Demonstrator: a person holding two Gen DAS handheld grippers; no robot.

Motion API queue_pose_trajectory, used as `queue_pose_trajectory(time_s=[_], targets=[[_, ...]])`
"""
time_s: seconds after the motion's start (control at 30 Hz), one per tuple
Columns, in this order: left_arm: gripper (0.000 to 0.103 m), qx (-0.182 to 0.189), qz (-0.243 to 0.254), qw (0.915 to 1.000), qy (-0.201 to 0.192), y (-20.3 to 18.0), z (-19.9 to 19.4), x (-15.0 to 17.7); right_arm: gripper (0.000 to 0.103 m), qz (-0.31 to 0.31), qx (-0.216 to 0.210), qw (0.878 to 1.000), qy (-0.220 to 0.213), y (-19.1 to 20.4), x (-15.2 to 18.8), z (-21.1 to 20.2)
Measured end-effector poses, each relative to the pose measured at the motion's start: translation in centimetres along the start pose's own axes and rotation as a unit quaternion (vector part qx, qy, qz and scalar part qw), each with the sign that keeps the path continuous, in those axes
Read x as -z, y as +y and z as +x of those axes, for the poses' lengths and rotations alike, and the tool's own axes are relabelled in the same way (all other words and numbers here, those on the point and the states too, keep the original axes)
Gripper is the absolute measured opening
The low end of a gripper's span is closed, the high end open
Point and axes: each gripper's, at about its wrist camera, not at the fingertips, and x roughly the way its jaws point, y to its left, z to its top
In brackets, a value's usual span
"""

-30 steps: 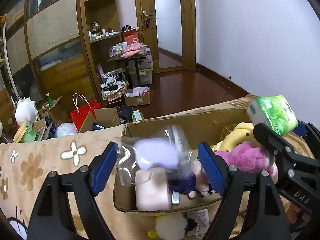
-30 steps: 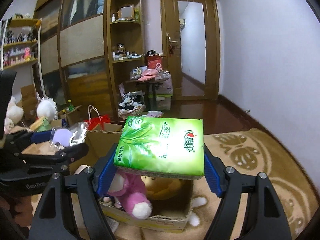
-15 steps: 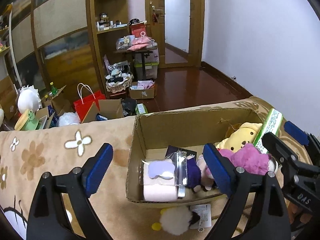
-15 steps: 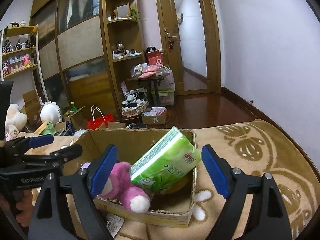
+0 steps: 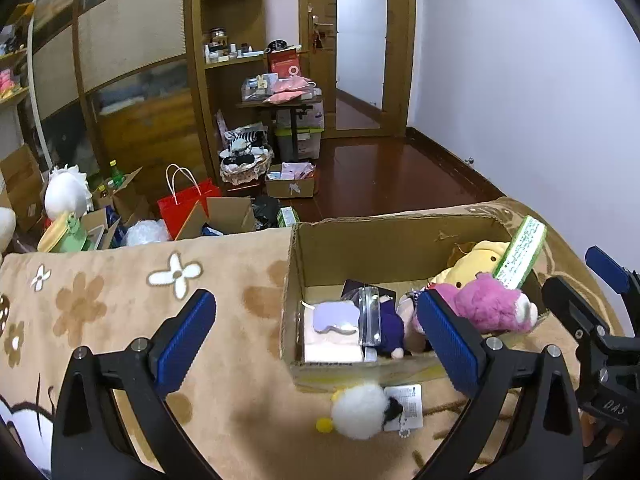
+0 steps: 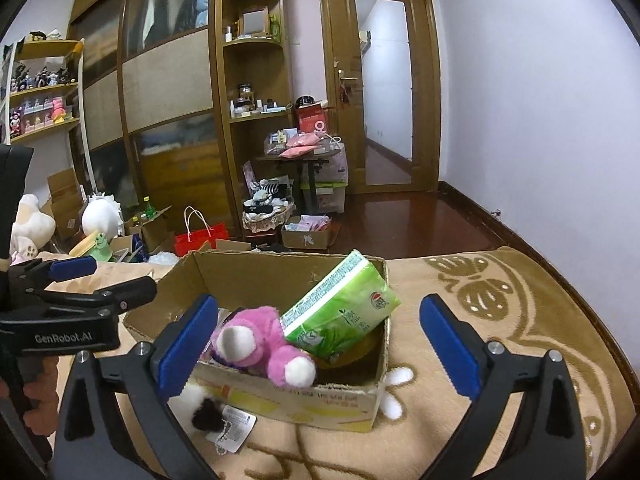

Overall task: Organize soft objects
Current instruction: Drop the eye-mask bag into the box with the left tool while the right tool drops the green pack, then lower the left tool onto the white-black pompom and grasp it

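A cardboard box point(image 5: 360, 240) point(image 6: 280, 272) sits on a beige flowered blanket. In it lie a pink plush point(image 5: 488, 304) point(image 6: 256, 336), a yellow plush point(image 5: 476, 260), a green tissue pack point(image 5: 520, 248) point(image 6: 344, 312) leaning on the right wall, a lilac item in a clear bag point(image 5: 340, 316) on a pink pad, and a purple toy point(image 5: 390, 328). A white fluffy toy with a tag point(image 5: 360, 410) point(image 6: 200, 404) lies in front of the box. My left gripper point(image 5: 316, 340) is open and empty. My right gripper point(image 6: 316, 344) is open and empty.
The blanket point(image 5: 120, 300) ends at a far edge above a cluttered floor: red bag point(image 5: 188, 204), open boxes, white plush point(image 5: 64, 196). Wooden shelves and a door stand behind. My left gripper shows at the left of the right wrist view point(image 6: 80, 292).
My left gripper let go of the bagged lilac item into the box and pulled back. My right gripper released the green tissue pack into the box and drew back.
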Motion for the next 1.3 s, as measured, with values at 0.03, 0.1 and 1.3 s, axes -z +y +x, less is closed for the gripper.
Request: queue_pose_trajectory(time_s=[0.03, 0.1, 1.3], targets=[[0.100, 0.000, -0.001, 1.0000, 0.001, 0.1, -0.3, 0.2, 0.103, 0.001, 0.002, 1.000, -0.001, 0.0, -0.1, -0.3], [0.100, 0.000, 0.000, 1.0000, 0.005, 0.0, -0.9, 0.7, 0.103, 0.003, 0.007, 1.000, -0.003, -0.1, -0.1, -0.9], [0.100, 0.013, 0.003, 0.9837, 0.179, -2.0, 5.9, 7.1, 0.103, 0.022, 0.014, 0.999, 0.025, -1.6, 2.3, -3.8]])
